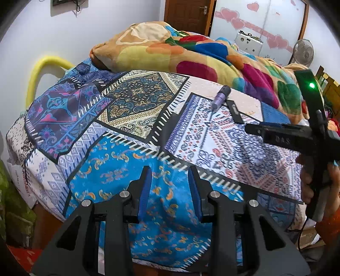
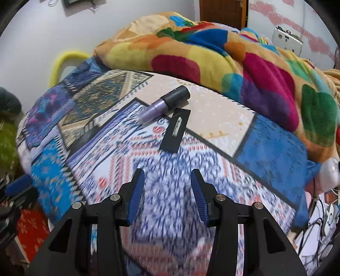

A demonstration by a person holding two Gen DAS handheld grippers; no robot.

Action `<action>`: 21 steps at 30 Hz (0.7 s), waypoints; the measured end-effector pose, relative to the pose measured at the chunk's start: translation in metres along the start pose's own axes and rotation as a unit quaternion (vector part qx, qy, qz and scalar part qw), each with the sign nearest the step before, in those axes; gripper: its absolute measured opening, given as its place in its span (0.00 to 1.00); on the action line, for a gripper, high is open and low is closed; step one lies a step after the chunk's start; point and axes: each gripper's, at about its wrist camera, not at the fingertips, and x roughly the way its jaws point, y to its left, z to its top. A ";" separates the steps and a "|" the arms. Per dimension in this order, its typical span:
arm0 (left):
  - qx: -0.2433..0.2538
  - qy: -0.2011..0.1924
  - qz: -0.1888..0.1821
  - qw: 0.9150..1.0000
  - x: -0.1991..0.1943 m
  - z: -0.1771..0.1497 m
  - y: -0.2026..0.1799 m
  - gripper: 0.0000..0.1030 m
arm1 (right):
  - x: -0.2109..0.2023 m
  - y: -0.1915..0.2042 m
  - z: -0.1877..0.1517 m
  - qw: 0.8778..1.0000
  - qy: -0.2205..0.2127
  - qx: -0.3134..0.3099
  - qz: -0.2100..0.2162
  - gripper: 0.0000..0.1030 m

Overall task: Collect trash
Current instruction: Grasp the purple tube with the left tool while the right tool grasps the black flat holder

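Observation:
A purple bottle with a black cap (image 2: 164,104) lies on its side on the patterned bedsheet (image 2: 212,106); it also shows in the left wrist view (image 1: 221,97). A flat black packet (image 2: 176,130) lies just right of it, also visible in the left wrist view (image 1: 234,111). My right gripper (image 2: 167,173) is open and empty, hovering over the sheet short of both items. My left gripper (image 1: 170,169) is open and empty over the blue part of the sheet, left of them. The right gripper's body (image 1: 297,135) shows at the right of the left wrist view.
A rumpled multicoloured blanket (image 2: 233,63) lies along the far side of the bed. A yellow bed rail (image 1: 42,68) curves at the left end. A fan (image 1: 303,52) and a door (image 1: 187,14) stand beyond. Cables (image 2: 318,223) lie at the lower right.

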 end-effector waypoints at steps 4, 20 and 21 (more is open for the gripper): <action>0.000 0.010 -0.002 1.000 0.016 0.007 0.003 0.34 | 0.019 0.001 0.013 1.000 0.004 0.006 0.006 0.40; 0.043 0.030 -0.065 0.996 0.086 0.067 -0.049 0.41 | 0.026 -0.006 0.017 0.998 -0.026 -0.034 -0.035 0.23; 0.047 0.031 -0.072 0.996 0.092 0.073 -0.055 0.41 | 0.022 -0.010 0.014 0.998 -0.027 -0.034 -0.034 0.22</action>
